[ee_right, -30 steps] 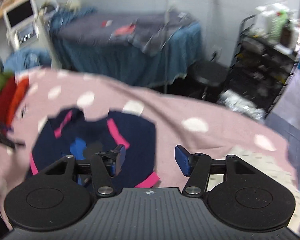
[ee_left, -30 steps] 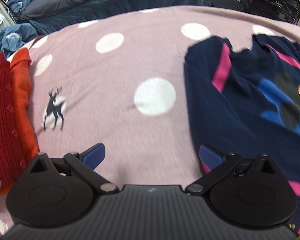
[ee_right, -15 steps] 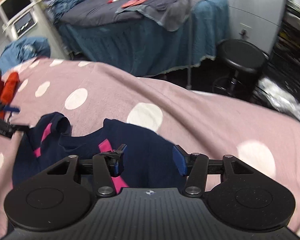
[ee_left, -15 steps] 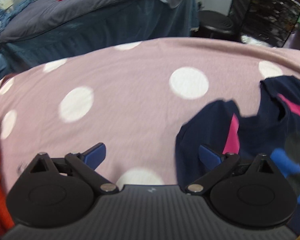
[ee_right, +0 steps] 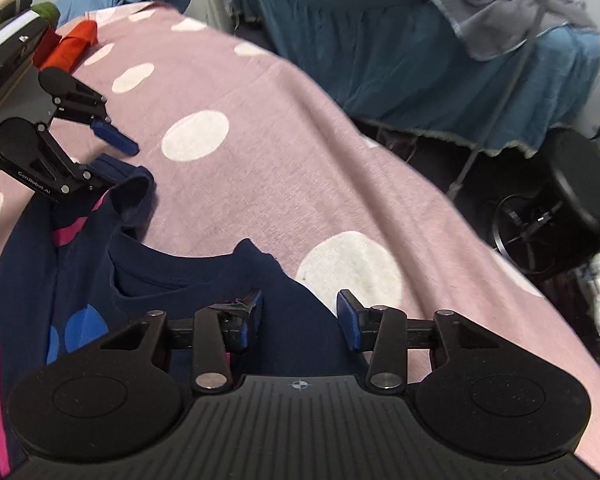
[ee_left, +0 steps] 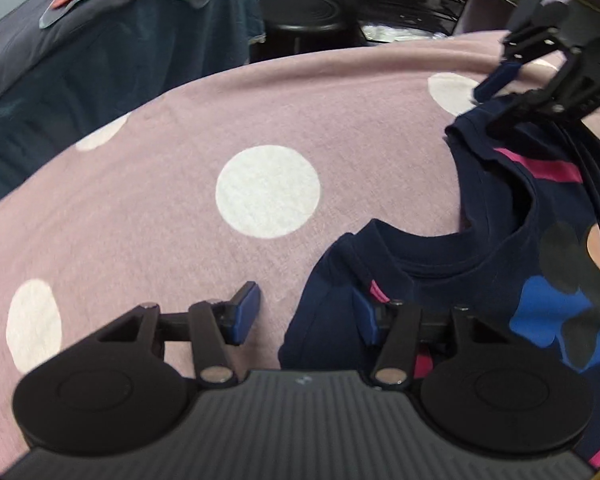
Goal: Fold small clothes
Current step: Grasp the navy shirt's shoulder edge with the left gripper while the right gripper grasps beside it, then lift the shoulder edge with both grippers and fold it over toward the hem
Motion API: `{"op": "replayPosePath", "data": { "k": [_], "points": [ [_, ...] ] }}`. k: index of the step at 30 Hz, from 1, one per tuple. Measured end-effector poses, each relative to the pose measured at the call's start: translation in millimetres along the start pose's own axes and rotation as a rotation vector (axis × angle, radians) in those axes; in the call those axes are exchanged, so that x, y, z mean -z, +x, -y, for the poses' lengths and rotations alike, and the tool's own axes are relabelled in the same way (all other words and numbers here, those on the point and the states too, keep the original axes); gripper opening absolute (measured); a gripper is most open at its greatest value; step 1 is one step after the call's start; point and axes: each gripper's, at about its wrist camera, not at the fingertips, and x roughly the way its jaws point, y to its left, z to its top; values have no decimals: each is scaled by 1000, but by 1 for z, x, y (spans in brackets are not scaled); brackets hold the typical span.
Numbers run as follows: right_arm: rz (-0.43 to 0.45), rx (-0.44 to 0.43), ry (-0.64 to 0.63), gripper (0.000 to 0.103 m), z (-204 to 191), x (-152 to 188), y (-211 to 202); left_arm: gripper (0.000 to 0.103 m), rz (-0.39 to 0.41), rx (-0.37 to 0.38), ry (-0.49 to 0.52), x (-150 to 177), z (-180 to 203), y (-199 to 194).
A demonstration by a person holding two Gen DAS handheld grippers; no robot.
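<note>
Lying flat on the pink blanket with white polka dots (ee_left: 180, 168), the small navy shirt with pink stripes and a blue-and-black print (ee_right: 80, 272) has its neckline facing the far edge. Left gripper (ee_left: 306, 314): blue-padded fingers apart, at the shirt's left shoulder corner; one pad over the blanket, the other over the navy fabric, and the shoulder edge sits in the gap between them. Not clamped. Right gripper (ee_right: 298, 314): fingers apart over the shirt's right shoulder; navy cloth fills the gap, no pinch visible. In the left wrist view its fingers sit at the shirt's far shoulder tip; contact can't be confirmed. A red and orange knit garment (ee_right: 74, 42) is at the blanket's far left edge. Behind: a bed with a dark blue skirted cover (ee_right: 400, 40) and a black round stool (ee_left: 300, 20).
</note>
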Motion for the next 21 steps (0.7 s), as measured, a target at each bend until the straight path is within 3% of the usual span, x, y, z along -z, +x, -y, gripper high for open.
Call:
{"op": "replayPosePath", "data": {
  "k": [2,3,4,5,7,9,14,21],
  "points": [
    [-30,1,-6,73,1,-2,7,36,5,26,-9,2,-3,-1],
    [-38,-8,0,75,0,-2,8,21,3,55,-16,3,-5,-4],
    [-35,-19,6,66,0,-1,8,11,-3,86,-25,5,-6,-4],
    [-35,-33,14,58,-1,-1,7,10,-9,102,-26,6,-7,-4],
    [-37,-50,26,29,-1,2,6,10,-10,94,-11,11,-5,-6],
    [-31,-45,36,9,-1,3,1,9,-5,88,-28,10,-5,-11],
    [100,-31,114,7,-12,15,-42,8,62,73,-46,18,3,-47],
    [227,-79,158,6,-56,73,-127,7,133,151,-21,69,56,-135]
  ]
}}
